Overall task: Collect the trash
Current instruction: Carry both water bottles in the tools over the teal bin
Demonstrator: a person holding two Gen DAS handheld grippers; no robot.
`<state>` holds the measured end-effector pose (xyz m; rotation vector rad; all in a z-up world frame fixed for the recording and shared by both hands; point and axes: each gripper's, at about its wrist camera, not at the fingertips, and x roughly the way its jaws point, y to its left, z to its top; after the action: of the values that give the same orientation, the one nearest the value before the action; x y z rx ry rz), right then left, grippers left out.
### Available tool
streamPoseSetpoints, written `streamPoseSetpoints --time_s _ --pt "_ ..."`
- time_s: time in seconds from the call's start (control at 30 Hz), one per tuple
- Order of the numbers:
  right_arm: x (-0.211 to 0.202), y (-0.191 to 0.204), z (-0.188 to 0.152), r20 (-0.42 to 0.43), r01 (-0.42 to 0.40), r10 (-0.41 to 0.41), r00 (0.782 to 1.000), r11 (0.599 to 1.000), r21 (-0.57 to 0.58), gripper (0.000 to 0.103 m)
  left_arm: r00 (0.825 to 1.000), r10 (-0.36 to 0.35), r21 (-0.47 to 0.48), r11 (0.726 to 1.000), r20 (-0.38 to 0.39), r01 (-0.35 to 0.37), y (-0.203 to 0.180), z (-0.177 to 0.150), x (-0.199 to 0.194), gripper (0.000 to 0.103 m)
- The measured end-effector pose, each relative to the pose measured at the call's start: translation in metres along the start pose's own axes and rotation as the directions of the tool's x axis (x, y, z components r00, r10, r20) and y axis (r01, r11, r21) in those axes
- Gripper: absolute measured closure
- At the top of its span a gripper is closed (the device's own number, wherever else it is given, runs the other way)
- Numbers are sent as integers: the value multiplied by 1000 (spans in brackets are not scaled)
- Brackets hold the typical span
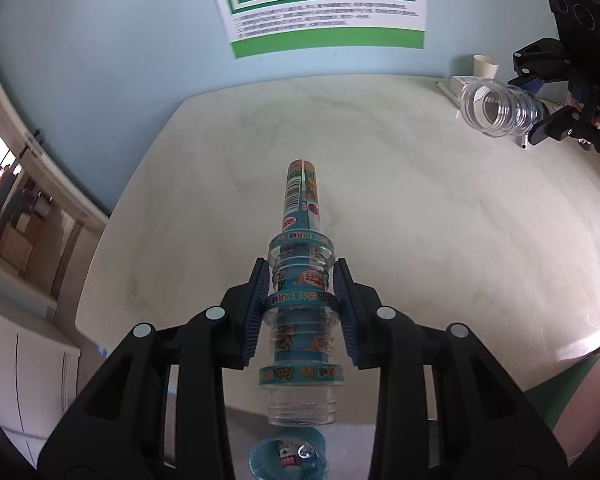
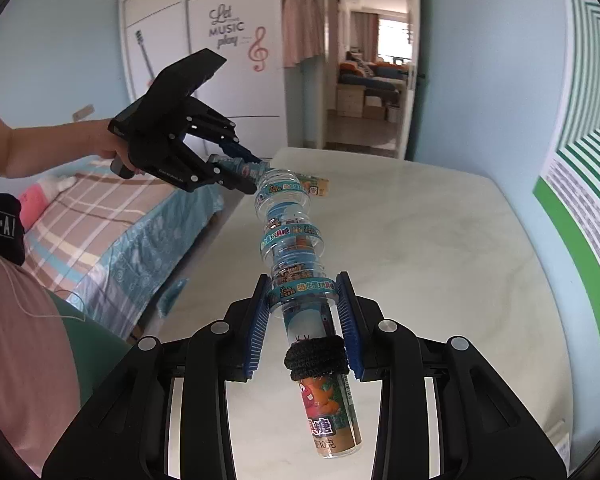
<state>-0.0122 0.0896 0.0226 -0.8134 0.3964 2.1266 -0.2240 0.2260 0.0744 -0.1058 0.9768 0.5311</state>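
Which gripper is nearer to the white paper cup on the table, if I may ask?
Right. The right gripper is close by the paper cup; the left gripper is far off, at the near edge.

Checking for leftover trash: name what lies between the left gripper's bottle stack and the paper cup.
Bare tabletop between bottle stack and paper cup, left wrist view.

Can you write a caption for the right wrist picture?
Right gripper jaws clamp a clear ribbed plastic candy bottle above the pale marble table.
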Motion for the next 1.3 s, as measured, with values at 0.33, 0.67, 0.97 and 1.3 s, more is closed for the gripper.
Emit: streamPoseSetpoints --time_s 0.33,0.67,0.97,1.3 --pt "88 80 68 -34 -218 215 976 964 -152 69 994 94 -262 959 -63 -108 70 -141 -54 72" --pt "215 185 120 -156 -402 378 913 900 -172 69 979 77 -419 896 -187 -150 133 -287 -79 72" --pt "322 256 127 -265 -511 471 841 854 -103 69 962 -10 -536 832 -271 -142 166 -390 -59 72" --pt "441 289 77 -401 -493 482 779 866 82 69 931 -149 -642 759 -334 -109 173 -485 16 72"
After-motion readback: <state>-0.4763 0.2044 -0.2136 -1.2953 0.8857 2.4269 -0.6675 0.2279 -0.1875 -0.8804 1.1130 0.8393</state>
